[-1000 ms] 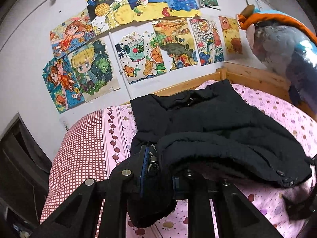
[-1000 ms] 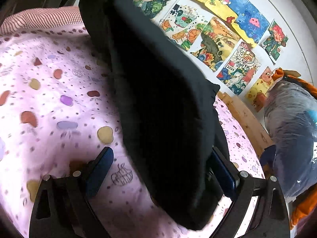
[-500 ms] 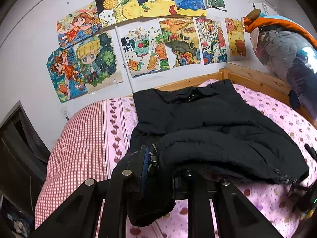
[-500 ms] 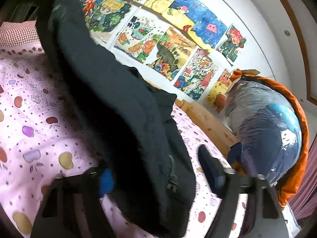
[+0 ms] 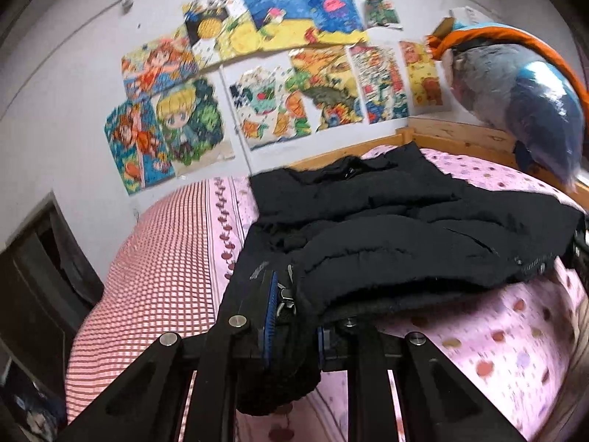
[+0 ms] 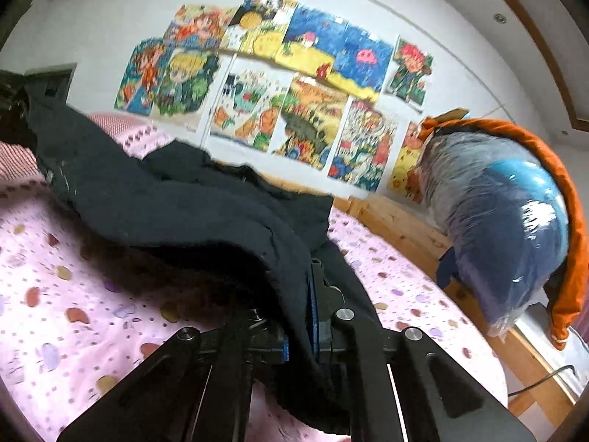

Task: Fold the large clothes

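While draped over bed | black jacket pinched in both hand-held grippers: left, right.

Left gripper fingers clamped on fabric; right gripper likewise.

The jacket lies on the bed, its far end toward the wooden bed frame and the wall of drawings behind. The left tool clamps the jacket's near left edge; the right tool clamps its near right edge. A pillow lies left of the jacket. A wrapped bundle sits on the frame to the right.
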